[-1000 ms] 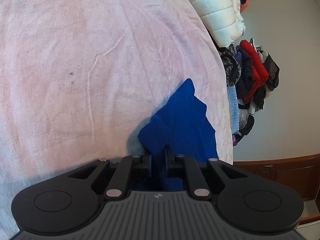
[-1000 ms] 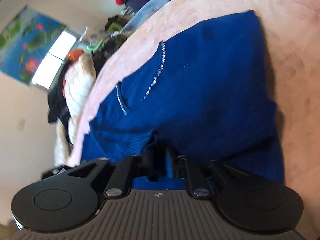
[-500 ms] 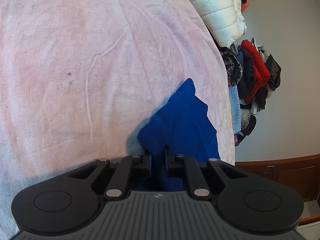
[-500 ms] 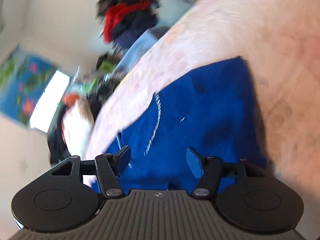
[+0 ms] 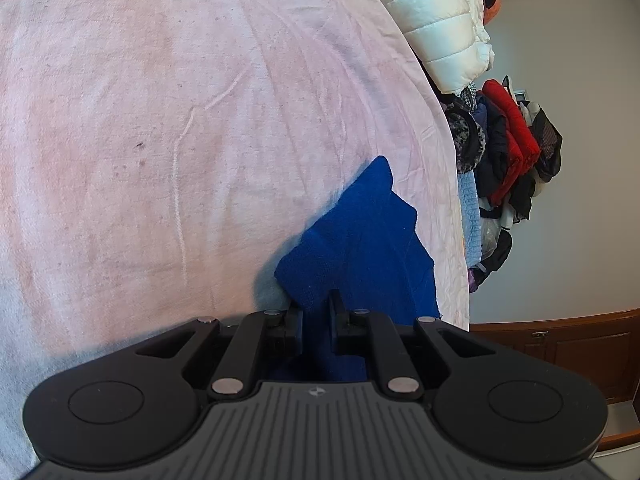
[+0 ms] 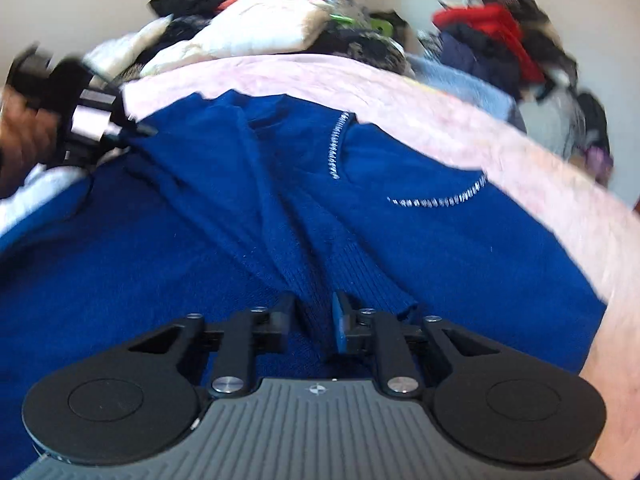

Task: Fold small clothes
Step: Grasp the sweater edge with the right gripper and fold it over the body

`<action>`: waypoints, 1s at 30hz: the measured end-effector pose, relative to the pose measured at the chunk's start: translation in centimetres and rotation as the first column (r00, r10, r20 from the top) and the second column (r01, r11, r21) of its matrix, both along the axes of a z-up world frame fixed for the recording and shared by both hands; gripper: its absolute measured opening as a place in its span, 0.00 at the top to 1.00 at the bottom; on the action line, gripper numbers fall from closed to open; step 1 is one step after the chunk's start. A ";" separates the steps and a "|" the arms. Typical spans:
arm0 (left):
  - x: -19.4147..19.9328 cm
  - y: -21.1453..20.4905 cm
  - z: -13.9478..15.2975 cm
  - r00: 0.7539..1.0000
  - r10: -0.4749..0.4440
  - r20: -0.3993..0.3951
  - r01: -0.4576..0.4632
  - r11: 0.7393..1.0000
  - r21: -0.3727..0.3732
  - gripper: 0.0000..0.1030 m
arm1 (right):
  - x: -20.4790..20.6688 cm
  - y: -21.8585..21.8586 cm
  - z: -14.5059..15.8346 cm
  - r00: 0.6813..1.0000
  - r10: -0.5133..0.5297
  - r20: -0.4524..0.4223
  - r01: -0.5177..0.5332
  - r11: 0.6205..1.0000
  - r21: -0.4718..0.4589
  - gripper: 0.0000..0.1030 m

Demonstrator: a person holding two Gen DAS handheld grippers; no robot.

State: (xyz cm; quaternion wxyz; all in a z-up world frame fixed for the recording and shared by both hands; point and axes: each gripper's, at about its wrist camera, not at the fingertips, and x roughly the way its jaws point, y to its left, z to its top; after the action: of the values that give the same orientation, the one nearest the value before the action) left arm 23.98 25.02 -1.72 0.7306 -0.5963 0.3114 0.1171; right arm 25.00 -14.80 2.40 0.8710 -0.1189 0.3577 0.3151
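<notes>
Nearest the right wrist camera, the right gripper point(image 6: 316, 314) is clamped on a ribbed fold of the blue sweater point(image 6: 224, 216); its jaws have just been closing, and the knit is bunched between the pads. The gripper points low across the garment, close to the cloth. The sweater spreads out ahead of it over the pink bedsheet point(image 6: 460, 120), with two lines of silver beading point(image 6: 440, 201) on its right part. At the far left edge of this view, blurred, a person's hand point(image 6: 24, 136) holds the other gripper at the sweater's far corner.

In the left wrist view, the left gripper point(image 5: 316, 312) tilts downward and pinches the edge of the sweater point(image 5: 360, 240), jaws nearly together with blue fabric between them. That corner lies near the right edge of the bedsheet point(image 5: 160, 120). Beyond it sit a white puffer jacket point(image 5: 436, 20) and a heap of clothes point(image 5: 508, 148) with a red piece on top.
</notes>
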 end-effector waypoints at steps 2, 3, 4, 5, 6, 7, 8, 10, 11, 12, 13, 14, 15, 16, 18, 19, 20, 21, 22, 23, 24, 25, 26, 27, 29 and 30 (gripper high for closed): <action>0.0 0.0 0.0 1.000 -0.001 0.000 0.001 1.000 0.003 0.89 | 2.0 -2.0 0.6 0.983 -0.064 -0.170 0.094 0.980 0.173 0.92; 0.0 0.0 0.0 1.000 -0.002 0.000 0.002 1.000 0.005 0.89 | 2.8 -3.0 0.8 0.970 -0.080 -0.232 0.135 0.962 0.235 0.96; 0.0 0.0 -0.1 1.000 -0.001 -0.001 0.001 1.000 0.005 0.89 | 3.4 -3.8 0.9 0.958 -0.100 -0.269 0.175 0.947 0.270 0.94; 0.0 0.0 -0.1 1.000 -0.002 0.000 0.002 1.000 0.006 0.89 | 4.0 -4.6 1.0 0.942 -0.111 -0.316 0.213 0.926 0.310 0.94; 0.0 0.0 -0.1 1.000 -0.002 0.000 0.002 1.000 0.007 0.89 | 4.6 -5.5 1.1 0.925 -0.105 -0.365 0.247 0.897 0.368 0.95; 0.0 0.0 -0.1 1.000 -0.002 0.000 0.002 1.000 0.006 0.89 | 5.0 -6.1 1.2 0.917 -0.109 -0.384 0.271 0.876 0.399 0.95; 0.0 0.0 -0.1 1.000 -0.002 0.000 0.002 1.000 0.005 0.89 | 5.3 -6.6 1.3 0.914 -0.129 -0.384 0.294 0.864 0.408 0.95; 0.0 -0.1 -0.1 1.000 -0.003 0.000 0.003 1.000 0.006 0.89 | 6.2 -8.3 1.5 0.903 -0.190 -0.386 0.366 0.810 0.457 0.95; 0.0 0.0 -0.1 1.000 -0.004 0.000 0.004 1.000 0.007 0.89 | 7.2 -9.9 1.0 0.882 -0.243 -0.403 0.437 0.741 0.509 0.96; 0.0 0.0 -0.1 1.000 -0.004 0.000 0.004 1.000 0.006 0.89 | 7.9 -11.4 0.3 0.846 -0.324 -0.424 0.521 0.672 0.526 0.81; 0.0 0.0 -0.1 1.000 -0.005 0.000 0.005 1.000 0.004 0.89 | 8.5 -12.5 -0.3 0.804 -0.384 -0.454 0.588 0.621 0.517 0.81; 0.1 0.1 -0.1 1.000 -0.008 -0.001 0.008 1.000 0.005 0.89 | 9.0 -13.7 -1.0 0.754 -0.427 -0.499 0.652 0.577 0.492 0.73; 0.1 0.1 -0.1 1.000 -0.009 -0.001 0.009 1.000 0.004 0.89 | 9.1 -14.3 -1.4 0.745 -0.413 -0.524 0.661 0.566 0.492 0.67; 0.1 0.1 -0.1 1.000 -0.011 0.000 0.011 1.000 0.004 0.89 | 9.1 -14.4 -1.7 0.753 -0.386 -0.533 0.648 0.576 0.499 0.64; 0.1 0.2 -0.1 1.000 -0.011 0.000 0.011 1.000 0.004 0.89 | 8.4 -13.7 -2.1 0.769 -0.334 -0.545 0.616 0.616 0.490 0.44; 0.1 0.2 -0.1 1.000 -0.010 0.001 0.010 1.000 0.005 0.89 | 8.4 -13.2 -2.3 0.771 -0.301 -0.561 0.600 0.638 0.483 0.39; 0.2 0.1 -0.1 1.000 -0.011 0.001 0.011 1.000 0.010 0.89 | 8.3 -12.6 -2.6 0.774 -0.273 -0.572 0.585 0.653 0.481 0.38; 0.2 0.0 -0.1 1.000 -0.012 0.001 0.012 1.000 0.013 0.89 | 8.3 -12.0 -2.7 0.778 -0.253 -0.575 0.570 0.669 0.478 0.38; 0.2 0.0 0.0 1.000 -0.012 -0.001 0.012 1.000 0.015 0.89 | 8.4 -11.5 -2.7 0.781 -0.240 -0.577 0.559 0.680 0.474 0.38; 0.3 -0.1 0.0 1.000 -0.012 -0.003 0.012 1.000 0.017 0.89 | 8.5 -11.1 -2.8 0.782 -0.234 -0.578 0.555 0.685 0.473 0.38; 0.3 -0.1 0.0 1.000 -0.012 -0.004 0.012 1.000 0.017 0.89 | 8.4 -10.6 -2.6 0.781 -0.231 -0.580 0.555 0.683 0.475 0.38; 0.3 -0.1 0.0 1.000 -0.011 -0.005 0.012 1.000 0.016 0.89 | 8.6 -10.2 -2.5 0.780 -0.226 -0.583 0.554 0.683 0.477 0.38; 0.3 -0.1 0.0 1.000 -0.010 -0.006 0.010 1.000 0.015 0.89 | 8.8 -9.8 -2.3 0.785 -0.224 -0.578 0.548 0.687 0.478 0.36; 0.3 -0.2 0.0 1.000 -0.009 -0.008 0.009 1.000 0.015 0.89 | 8.9 -9.4 -2.0 0.793 -0.223 -0.566 0.536 0.697 0.477 0.44; 0.3 -0.2 0.1 1.000 -0.010 -0.012 0.010 1.000 0.016 0.89 | 9.1 -8.7 -1.8 0.811 -0.225 -0.541 0.511 0.724 0.464 0.89; 0.3 -0.2 0.2 1.000 -0.011 -0.013 0.011 1.000 0.017 0.89 | 9.5 -8.4 -2.1 0.807 -0.217 -0.549 0.504 0.738 0.449 0.88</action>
State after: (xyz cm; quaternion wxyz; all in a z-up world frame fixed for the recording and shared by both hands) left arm 24.28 24.82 -1.52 0.7343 -0.5874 0.3184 0.1198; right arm 34.52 -23.19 0.31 0.7989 0.3023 0.4581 0.2462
